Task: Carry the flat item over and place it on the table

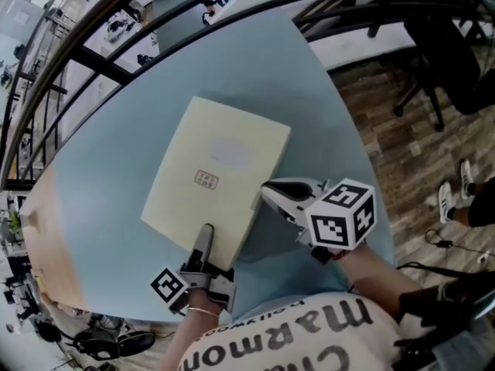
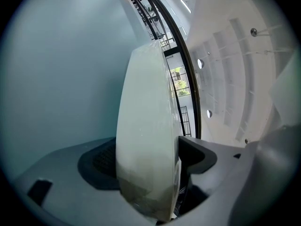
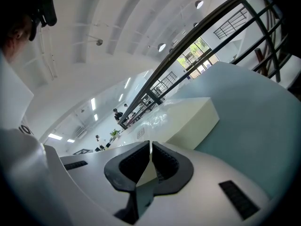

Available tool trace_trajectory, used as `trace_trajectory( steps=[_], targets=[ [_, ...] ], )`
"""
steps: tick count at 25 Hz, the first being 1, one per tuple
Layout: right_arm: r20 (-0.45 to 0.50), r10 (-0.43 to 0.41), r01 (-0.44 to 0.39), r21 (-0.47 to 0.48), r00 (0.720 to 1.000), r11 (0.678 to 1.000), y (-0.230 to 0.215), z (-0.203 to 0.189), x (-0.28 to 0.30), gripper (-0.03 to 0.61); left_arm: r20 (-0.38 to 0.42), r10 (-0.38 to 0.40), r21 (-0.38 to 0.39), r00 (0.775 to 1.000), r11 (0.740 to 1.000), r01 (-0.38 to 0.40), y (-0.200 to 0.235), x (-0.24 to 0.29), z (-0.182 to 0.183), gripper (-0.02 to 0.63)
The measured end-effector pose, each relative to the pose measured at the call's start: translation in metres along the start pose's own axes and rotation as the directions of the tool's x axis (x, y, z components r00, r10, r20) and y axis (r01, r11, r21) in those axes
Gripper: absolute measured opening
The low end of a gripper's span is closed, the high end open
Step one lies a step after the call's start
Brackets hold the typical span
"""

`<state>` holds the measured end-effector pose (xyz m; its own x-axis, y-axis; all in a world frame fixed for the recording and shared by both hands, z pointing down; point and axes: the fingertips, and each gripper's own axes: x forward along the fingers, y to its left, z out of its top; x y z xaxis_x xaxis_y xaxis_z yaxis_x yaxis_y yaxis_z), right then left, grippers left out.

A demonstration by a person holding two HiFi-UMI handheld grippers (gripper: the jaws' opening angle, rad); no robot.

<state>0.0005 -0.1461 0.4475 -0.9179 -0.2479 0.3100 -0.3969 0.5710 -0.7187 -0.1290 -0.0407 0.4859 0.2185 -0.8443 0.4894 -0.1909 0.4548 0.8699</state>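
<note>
A flat cream box (image 1: 216, 180) with a small red mark on top lies on the pale blue table (image 1: 332, 107). My left gripper (image 1: 206, 236) is at the box's near edge, one jaw lying over the top face. In the left gripper view the box's edge (image 2: 146, 126) stands between the wide-set jaws, with a gap showing at the left pad (image 2: 101, 161). My right gripper (image 1: 267, 190) sits at the box's right side with its jaws shut and nothing between them. In the right gripper view its tips (image 3: 149, 147) meet, and the box (image 3: 188, 119) lies just beyond them.
A dark curved railing (image 1: 116, 60) runs round the table's far side. An office chair (image 1: 452, 49) stands on the wood floor at the upper right, and a person's feet (image 1: 456, 195) are at the right. A wooden band (image 1: 46, 238) edges the table's left.
</note>
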Motion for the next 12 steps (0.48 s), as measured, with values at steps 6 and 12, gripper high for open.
trace_trajectory(
  steps=[6,12],
  targets=[
    [-0.005,-0.013,0.013,-0.006,1.0,1.0,0.0,-0.001,0.001,0.043,0.006,0.068,0.026,0.998,0.997,-0.069,0.002,-0.002,0.001,0.395],
    [-0.029,-0.027,0.027,-0.014,0.999,1.0,-0.004,-0.004,0.004,0.043,0.016,0.211,0.156,0.977,0.965,-0.211,0.013,-0.006,0.004,0.404]
  ],
)
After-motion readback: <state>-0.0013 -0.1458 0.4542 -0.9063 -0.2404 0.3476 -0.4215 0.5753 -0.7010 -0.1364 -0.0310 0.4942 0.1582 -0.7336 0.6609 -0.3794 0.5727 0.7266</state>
